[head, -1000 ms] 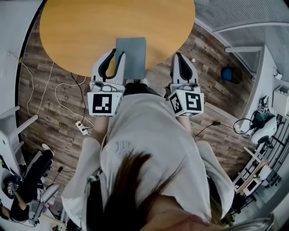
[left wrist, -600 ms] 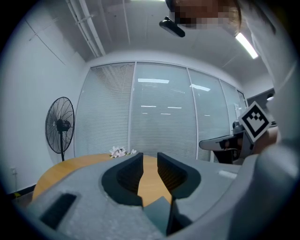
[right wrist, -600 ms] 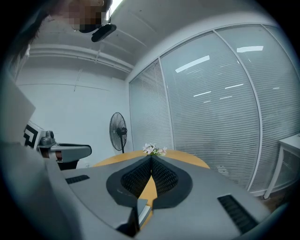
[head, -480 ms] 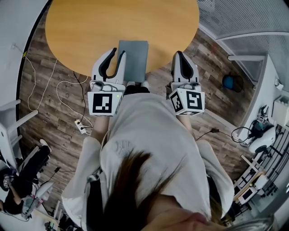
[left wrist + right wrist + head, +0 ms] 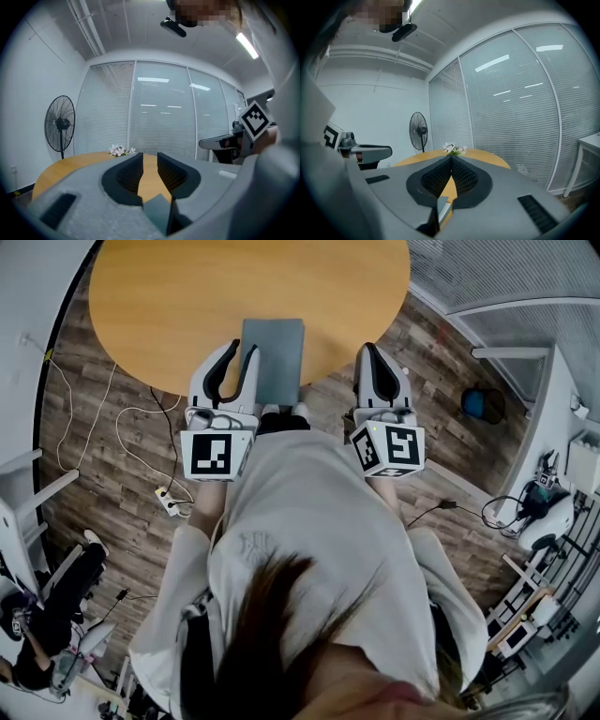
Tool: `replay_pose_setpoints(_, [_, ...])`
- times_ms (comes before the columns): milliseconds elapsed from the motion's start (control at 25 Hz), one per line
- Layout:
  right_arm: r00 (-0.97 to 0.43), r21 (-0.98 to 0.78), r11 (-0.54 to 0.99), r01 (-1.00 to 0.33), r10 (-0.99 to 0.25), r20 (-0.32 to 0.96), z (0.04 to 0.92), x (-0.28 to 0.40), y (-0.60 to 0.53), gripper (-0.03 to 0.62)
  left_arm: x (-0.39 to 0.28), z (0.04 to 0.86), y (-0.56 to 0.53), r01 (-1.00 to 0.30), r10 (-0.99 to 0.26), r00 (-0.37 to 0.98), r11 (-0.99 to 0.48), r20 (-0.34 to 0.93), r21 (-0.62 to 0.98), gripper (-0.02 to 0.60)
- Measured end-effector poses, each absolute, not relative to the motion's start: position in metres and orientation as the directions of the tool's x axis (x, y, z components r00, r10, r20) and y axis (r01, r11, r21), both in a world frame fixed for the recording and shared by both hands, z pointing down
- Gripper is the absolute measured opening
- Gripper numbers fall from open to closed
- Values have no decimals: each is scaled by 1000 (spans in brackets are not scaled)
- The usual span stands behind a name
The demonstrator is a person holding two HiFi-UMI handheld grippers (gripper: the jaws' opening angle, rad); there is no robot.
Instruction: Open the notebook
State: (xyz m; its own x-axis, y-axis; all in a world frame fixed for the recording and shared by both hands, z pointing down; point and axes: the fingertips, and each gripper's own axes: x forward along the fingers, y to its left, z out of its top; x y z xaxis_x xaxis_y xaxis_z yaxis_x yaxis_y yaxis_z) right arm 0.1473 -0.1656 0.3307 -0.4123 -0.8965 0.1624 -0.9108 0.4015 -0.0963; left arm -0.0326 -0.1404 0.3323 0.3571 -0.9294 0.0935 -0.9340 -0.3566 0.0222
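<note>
At the near edge of the round orange-brown wooden table, a closed grey rectangular notebook is lying flat, its short side running along that edge just in front of the person in the white shirt. The left gripper is hovering level at the notebook's left edge with its jaws standing apart; nothing is sitting between the pads (only bare tabletop and a low corner of the grey cover are showing through the gap). The right gripper is waiting to the right of the notebook, apart from it, with its jaw tips pressing together on nothing. At the table's far edge, small white flowers are lying, and a black standing fan is standing beyond them.
</note>
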Motion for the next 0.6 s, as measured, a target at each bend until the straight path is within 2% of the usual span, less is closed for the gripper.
replay_pose_setpoints(240, [-394, -94, 383, -919, -898, 193, 340, 151, -154, 2, -29, 348, -132, -927, -919, 374, -374, 124, 20, 106])
replay_pose_setpoints(600, [-362, -98, 349, -932, -893, 266, 359, 161, -133, 2, 1, 403, -109, -871, -849, 459, -488, 263, -53, 106])
